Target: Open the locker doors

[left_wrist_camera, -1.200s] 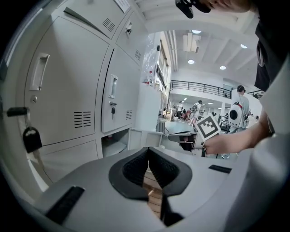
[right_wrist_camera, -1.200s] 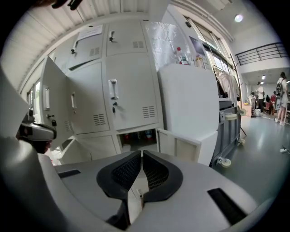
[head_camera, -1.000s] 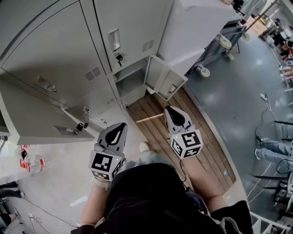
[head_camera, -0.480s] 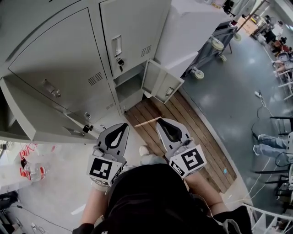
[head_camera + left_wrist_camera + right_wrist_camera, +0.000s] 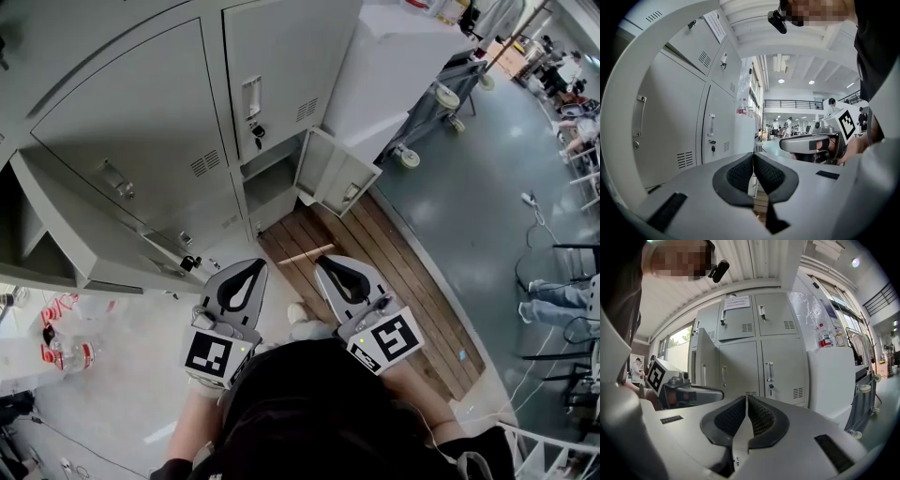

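Note:
A bank of grey lockers (image 5: 131, 122) fills the upper left of the head view. One tall door (image 5: 89, 248) on the left hangs open, and a small bottom door (image 5: 339, 175) on the right also stands open. The upper right door with its handle and key (image 5: 251, 103) is closed. My left gripper (image 5: 246, 272) and right gripper (image 5: 330, 266) sit side by side in front of the person, well short of the lockers, both shut and empty. In the left gripper view the jaws (image 5: 753, 155) meet; in the right gripper view the jaws (image 5: 747, 400) meet, pointing at closed doors (image 5: 780, 366).
A white cabinet (image 5: 403, 56) stands right of the lockers, with a wheeled cart (image 5: 450, 89) behind it. Wooden planks (image 5: 394, 281) with a loose stick (image 5: 305, 253) lie below the lockers. Plastic bottles (image 5: 58, 349) lie on the floor at the left. People sit at far right.
My right gripper has drawn back and leftwards, closer to the left one. The view has shifted so the lockers sit slightly lower and to the right.

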